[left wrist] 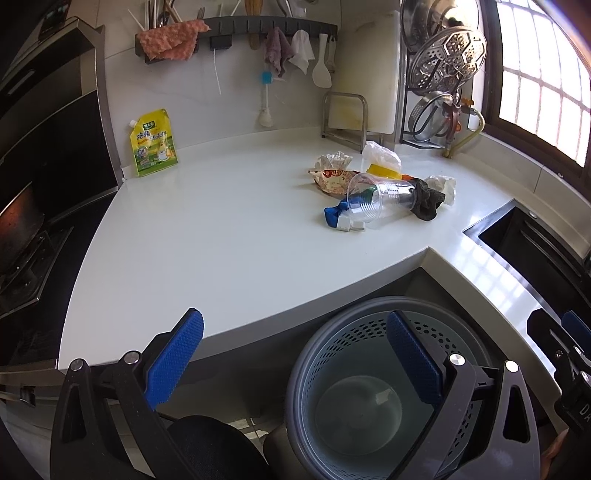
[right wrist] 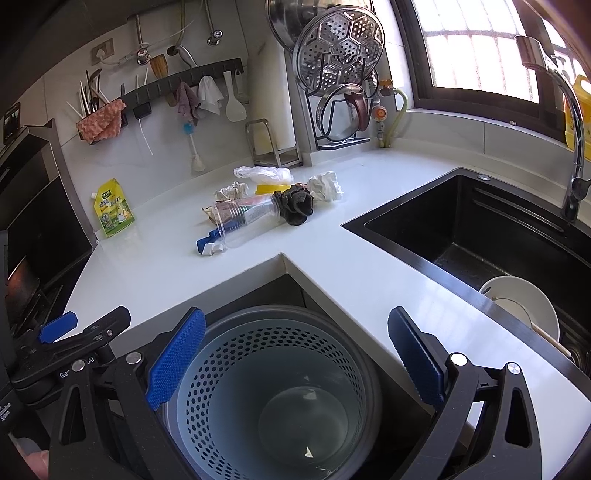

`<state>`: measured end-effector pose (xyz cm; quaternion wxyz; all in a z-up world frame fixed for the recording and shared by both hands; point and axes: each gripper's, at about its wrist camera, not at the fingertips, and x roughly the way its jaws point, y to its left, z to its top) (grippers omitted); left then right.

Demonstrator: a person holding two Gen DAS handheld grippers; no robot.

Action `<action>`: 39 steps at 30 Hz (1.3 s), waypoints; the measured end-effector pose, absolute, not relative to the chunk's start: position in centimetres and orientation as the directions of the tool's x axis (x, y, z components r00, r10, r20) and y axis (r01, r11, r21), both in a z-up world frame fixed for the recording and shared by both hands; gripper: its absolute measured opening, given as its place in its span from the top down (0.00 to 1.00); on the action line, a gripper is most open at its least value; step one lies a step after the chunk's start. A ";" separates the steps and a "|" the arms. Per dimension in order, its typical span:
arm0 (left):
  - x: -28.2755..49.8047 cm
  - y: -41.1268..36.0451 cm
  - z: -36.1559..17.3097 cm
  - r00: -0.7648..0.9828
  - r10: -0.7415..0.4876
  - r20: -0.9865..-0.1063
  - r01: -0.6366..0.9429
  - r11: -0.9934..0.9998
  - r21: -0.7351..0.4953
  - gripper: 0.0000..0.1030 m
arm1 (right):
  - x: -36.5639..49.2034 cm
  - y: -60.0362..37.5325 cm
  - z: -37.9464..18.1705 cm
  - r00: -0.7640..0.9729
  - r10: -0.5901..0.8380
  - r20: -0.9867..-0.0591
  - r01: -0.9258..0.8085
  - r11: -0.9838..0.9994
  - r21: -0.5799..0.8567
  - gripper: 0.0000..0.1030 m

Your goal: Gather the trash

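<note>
A pile of trash lies on the white counter (left wrist: 221, 229): a clear plastic cup (left wrist: 380, 197) on its side, a dark crumpled cloth (left wrist: 428, 201), a blue-and-white wrapper (left wrist: 338, 218), a printed snack wrapper (left wrist: 334, 179), crumpled paper (left wrist: 443, 186) and a plastic bag (left wrist: 382, 155). The pile also shows in the right wrist view, with the cup (right wrist: 247, 218) and the cloth (right wrist: 297, 205). A grey perforated bin (left wrist: 388, 391) (right wrist: 273, 387) stands below the counter corner. My left gripper (left wrist: 295, 354) and right gripper (right wrist: 297, 354) are both open and empty, above the bin.
A yellow-green pouch (left wrist: 153, 142) stands by the wall near the black stove (left wrist: 29, 221). A black sink (right wrist: 480, 236) with a white bowl (right wrist: 524, 306) and a faucet (right wrist: 569, 110) lies to the right. A dish rack (right wrist: 340, 81) and utensil rail (left wrist: 236, 29) stand behind.
</note>
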<state>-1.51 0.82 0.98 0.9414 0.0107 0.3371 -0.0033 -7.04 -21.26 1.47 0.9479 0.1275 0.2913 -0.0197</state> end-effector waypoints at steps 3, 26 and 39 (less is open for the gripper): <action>-1.5 0.8 1.0 0.772 0.001 -0.635 0.013 1.000 0.018 0.06 | -7.0 -21.2 1.5 0.829 0.037 -0.558 0.112 0.966 0.231 0.08; -1.8 1.2 1.0 0.774 0.005 -0.633 0.007 1.000 0.016 0.06 | -7.3 -20.6 1.6 0.831 0.037 -0.555 0.108 0.968 0.226 0.08; -1.8 1.2 1.2 0.774 0.004 -0.633 0.007 1.000 0.015 0.06 | -7.3 -20.6 1.6 0.831 0.037 -0.555 0.108 0.968 0.226 0.08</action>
